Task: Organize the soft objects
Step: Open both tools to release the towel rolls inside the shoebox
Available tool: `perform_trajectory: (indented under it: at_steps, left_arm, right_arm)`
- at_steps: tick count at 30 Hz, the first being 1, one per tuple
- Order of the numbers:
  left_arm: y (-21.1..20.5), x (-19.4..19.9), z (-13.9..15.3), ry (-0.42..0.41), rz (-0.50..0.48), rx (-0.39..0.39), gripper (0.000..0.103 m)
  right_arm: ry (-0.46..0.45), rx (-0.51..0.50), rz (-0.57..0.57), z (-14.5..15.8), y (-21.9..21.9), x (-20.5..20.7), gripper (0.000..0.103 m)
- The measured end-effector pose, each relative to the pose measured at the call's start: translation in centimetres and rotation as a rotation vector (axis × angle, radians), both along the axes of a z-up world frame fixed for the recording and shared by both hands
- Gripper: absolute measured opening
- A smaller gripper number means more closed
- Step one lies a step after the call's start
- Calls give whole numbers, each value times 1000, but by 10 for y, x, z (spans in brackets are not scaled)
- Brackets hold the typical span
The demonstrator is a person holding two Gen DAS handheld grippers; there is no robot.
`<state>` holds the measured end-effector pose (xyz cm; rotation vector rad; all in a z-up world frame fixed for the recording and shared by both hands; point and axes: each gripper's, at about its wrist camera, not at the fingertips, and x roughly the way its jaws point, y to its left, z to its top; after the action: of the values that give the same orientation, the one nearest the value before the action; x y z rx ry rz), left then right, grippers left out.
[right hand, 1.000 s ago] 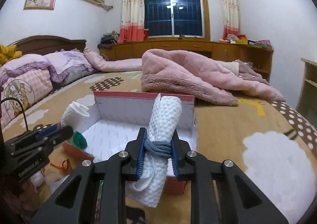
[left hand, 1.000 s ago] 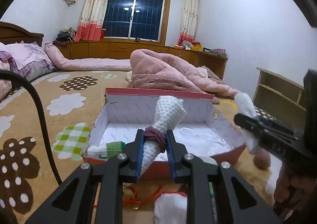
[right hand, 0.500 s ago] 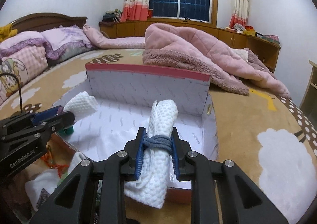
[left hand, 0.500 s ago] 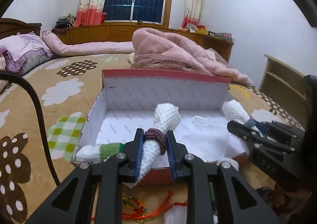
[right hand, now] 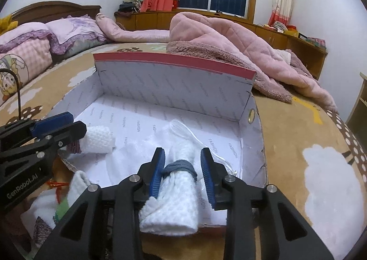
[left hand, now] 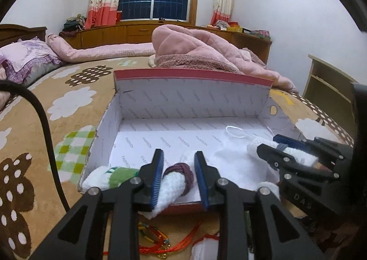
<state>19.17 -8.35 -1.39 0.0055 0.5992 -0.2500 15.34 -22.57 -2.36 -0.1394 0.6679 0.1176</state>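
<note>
A white shoebox with a red rim (left hand: 192,80) lies open on the bed. My left gripper (left hand: 179,153) hangs over its near edge, jaws opening. Between the pads lies a white towel roll tied with a maroon band (left hand: 176,182), draped over the box's front wall, no longer squeezed. My right gripper (right hand: 182,151) is over the box's (right hand: 174,60) right side, jaws also opening, with a gap beside a white towel roll with a grey-blue band (right hand: 176,193) resting on the box floor. Each gripper shows in the other's view: right gripper (left hand: 268,144), left gripper (right hand: 78,122).
A white and green roll (left hand: 107,176) sits on the box's near left corner. A loose white cloth (left hand: 238,163) lies inside. Red cords (left hand: 156,237) lie in front of the box. A pink quilt (left hand: 195,48) is heaped behind it, and a black cable (left hand: 43,122) runs at left.
Both grippers came down and forward over the box. The two rolls tipped from upright to lying low in it, and both pairs of jaws widened off them.
</note>
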Motion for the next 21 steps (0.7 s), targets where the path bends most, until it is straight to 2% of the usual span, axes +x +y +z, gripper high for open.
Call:
perform_trajectory:
  at_steps: [4,8,10,17,21]
  left_arm:
    - [-14,-1,-1,-2,-45,57,65]
    - [-17,-2,-2,-6,-49,73,74]
    - [-15,-2,-2,-9,-22,72,88]
    - [12,4,-4,28,52,-29,92]
    - [15,4,-4,31,42,-48,94]
  right_arm:
    - [0,-1,-2,0,-1,1,36]
    - [6,21,-13,-2,-8,3,49]
    - [11,26,-29,-2,-10,3,50]
    - [-18,-10,-42,-1,-3,-2,50]
    - [-25,-20,-51,0,-2,-4,53]
